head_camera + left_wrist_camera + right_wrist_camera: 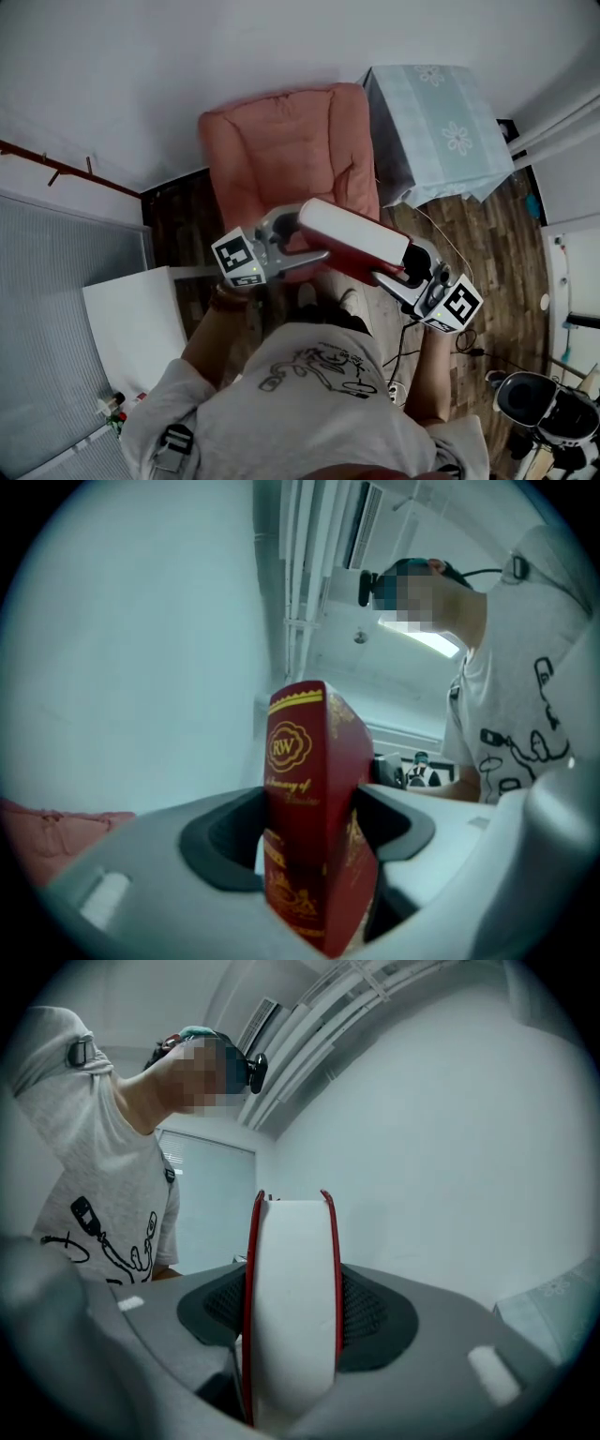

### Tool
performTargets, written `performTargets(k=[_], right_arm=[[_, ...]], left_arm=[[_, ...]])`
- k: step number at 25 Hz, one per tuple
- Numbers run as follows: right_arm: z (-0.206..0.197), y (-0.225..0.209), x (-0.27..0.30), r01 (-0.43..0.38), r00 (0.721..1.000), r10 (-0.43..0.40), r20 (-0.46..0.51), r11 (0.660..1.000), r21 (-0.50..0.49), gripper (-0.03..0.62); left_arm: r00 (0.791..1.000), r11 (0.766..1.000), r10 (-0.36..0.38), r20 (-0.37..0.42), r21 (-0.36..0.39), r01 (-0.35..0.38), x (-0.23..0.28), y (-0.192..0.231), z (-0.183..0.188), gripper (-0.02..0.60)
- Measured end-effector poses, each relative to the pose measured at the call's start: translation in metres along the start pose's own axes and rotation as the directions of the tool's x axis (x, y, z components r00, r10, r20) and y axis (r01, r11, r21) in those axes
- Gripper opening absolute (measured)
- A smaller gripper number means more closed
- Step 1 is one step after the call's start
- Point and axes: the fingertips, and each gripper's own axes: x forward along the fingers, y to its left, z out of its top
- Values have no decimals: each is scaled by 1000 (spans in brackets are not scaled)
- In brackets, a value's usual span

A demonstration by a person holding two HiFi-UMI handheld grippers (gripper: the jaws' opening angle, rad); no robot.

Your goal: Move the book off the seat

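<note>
A thick red book [352, 239] with white page edges is held in the air between both grippers, above the front of the pink armchair [281, 150]. My left gripper [295, 239] is shut on its spine end; the left gripper view shows the red spine [305, 827] with gold print wedged between the jaws. My right gripper [398, 272] is shut on the opposite end, and the right gripper view shows the white page block [291, 1307] with red covers pressed between the pads.
A side table under a pale blue cloth [436, 127] stands right of the armchair. A white low table [131, 323] is at the left. Cables [412, 342] lie on the wooden floor, and a black stool [530, 398] is at the lower right.
</note>
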Motion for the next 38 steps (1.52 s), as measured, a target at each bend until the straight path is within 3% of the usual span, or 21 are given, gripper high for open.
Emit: performTargets(k=[6, 16, 28, 38], right_arm=[[5, 6, -62, 143, 990, -142, 16, 990, -18, 252], [22, 11, -225, 334, 940, -332, 74, 942, -13, 251], [36, 2, -381, 358, 931, -355, 83, 933, -31, 252], [45, 7, -443, 368, 928, -362, 88, 929, -52, 252]], left_arm=[[990, 990, -138, -21, -29, 137, 58, -27, -15, 307], [946, 948, -317, -68, -62, 313, 205, -102, -45, 307], [937, 939, -341, -71, -63, 337, 343, -173, -79, 307], [932, 935, -353, -78, -56, 350, 394, -209, -89, 307]])
